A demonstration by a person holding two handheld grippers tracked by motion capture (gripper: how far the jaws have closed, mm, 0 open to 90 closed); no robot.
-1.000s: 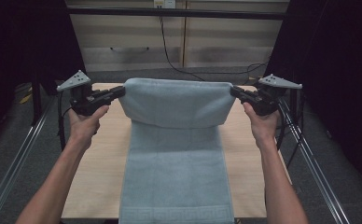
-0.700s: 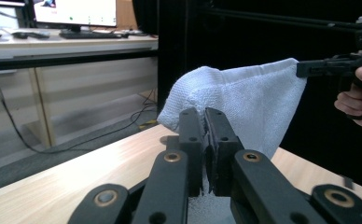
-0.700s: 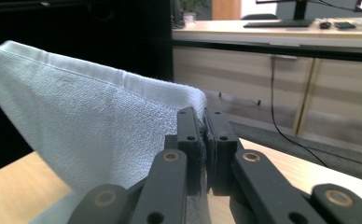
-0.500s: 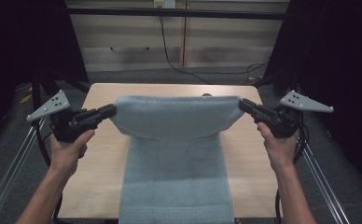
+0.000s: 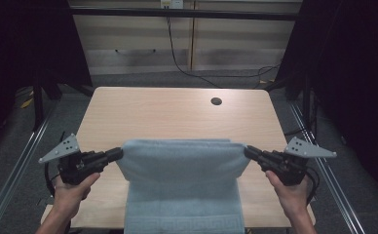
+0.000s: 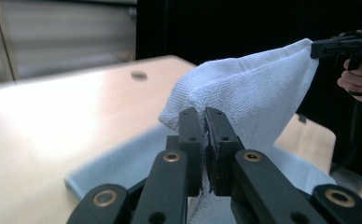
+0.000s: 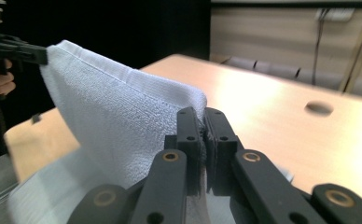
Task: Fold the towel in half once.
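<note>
Towel (image 5: 182, 165) hangs stretched above the counter's (image 5: 167, 112) near edge, its lower part lying flat; left tool (image 5: 115, 155) and right tool (image 5: 249, 151) each clamp a corner.

A lab-like recording bay: bare wooden table (image 5: 177, 117) framed by metal rails (image 5: 16, 161) and black curtains (image 5: 352, 73).

Wooden table (image 5: 177, 117) under pale blue towel (image 5: 182, 214)
</note>
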